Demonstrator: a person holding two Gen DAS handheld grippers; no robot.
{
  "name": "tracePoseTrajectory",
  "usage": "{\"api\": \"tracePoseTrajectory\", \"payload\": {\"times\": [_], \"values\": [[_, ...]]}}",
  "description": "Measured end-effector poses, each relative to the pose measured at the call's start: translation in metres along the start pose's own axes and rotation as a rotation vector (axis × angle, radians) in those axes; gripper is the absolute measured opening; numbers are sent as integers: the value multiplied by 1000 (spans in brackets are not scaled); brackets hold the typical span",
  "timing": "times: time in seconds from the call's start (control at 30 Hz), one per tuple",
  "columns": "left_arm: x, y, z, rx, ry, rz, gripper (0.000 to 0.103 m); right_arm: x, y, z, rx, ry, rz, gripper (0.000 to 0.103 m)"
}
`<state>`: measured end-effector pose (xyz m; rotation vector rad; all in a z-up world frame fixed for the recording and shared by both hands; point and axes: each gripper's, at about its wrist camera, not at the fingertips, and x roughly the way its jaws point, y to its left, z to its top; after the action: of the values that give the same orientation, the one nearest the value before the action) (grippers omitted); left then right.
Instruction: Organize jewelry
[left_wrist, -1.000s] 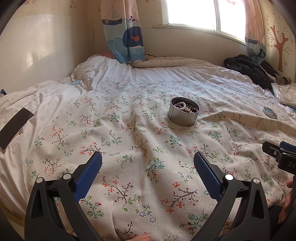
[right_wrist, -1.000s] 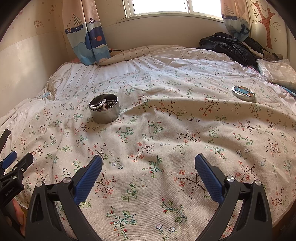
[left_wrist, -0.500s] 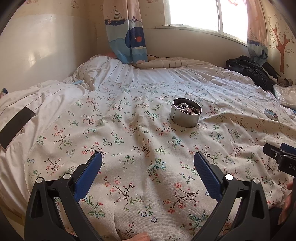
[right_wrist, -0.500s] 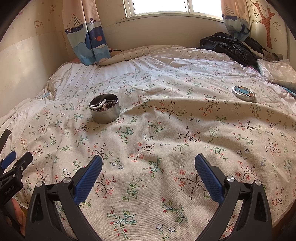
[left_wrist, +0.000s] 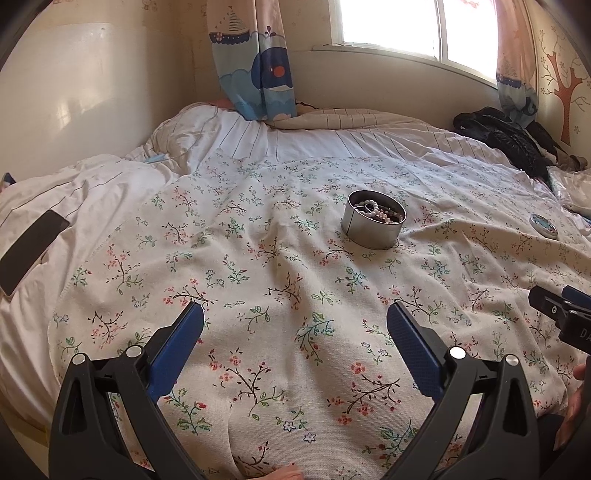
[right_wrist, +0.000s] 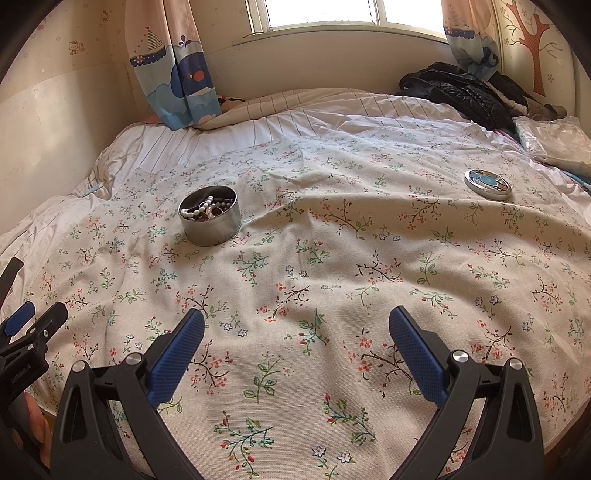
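Note:
A round silver tin (left_wrist: 373, 226) stands open on the floral bedspread, with pearl beads and other jewelry (left_wrist: 376, 212) inside. It also shows in the right wrist view (right_wrist: 210, 220). Its lid (right_wrist: 488, 184), with a blue picture on top, lies flat far to the right; it is small in the left wrist view (left_wrist: 543, 224). My left gripper (left_wrist: 295, 325) is open and empty, well short of the tin. My right gripper (right_wrist: 296, 328) is open and empty, between tin and lid, short of both.
The floral bedspread (right_wrist: 332, 266) covers a bed with a white striped duvet (left_wrist: 110, 192) at the left. A dark phone (left_wrist: 29, 251) lies at far left. A black jacket (right_wrist: 458, 92) and a plastic bag (right_wrist: 554, 144) lie at back right.
The left gripper has tilted and moved slightly, so the tin sits a little further right and higher in its view. The right gripper has barely moved.

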<state>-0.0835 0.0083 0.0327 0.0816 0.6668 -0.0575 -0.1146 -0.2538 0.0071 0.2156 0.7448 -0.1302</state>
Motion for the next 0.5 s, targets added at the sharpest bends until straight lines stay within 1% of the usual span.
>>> {"api": "tracePoseTrajectory", "payload": {"times": [0.2, 0.5], "values": [[0, -5, 1, 27, 3, 13, 96, 1, 1, -1, 1, 2, 4, 96], [1, -5, 2, 27, 8, 13, 96, 1, 1, -1, 2, 3, 4, 96]]}}
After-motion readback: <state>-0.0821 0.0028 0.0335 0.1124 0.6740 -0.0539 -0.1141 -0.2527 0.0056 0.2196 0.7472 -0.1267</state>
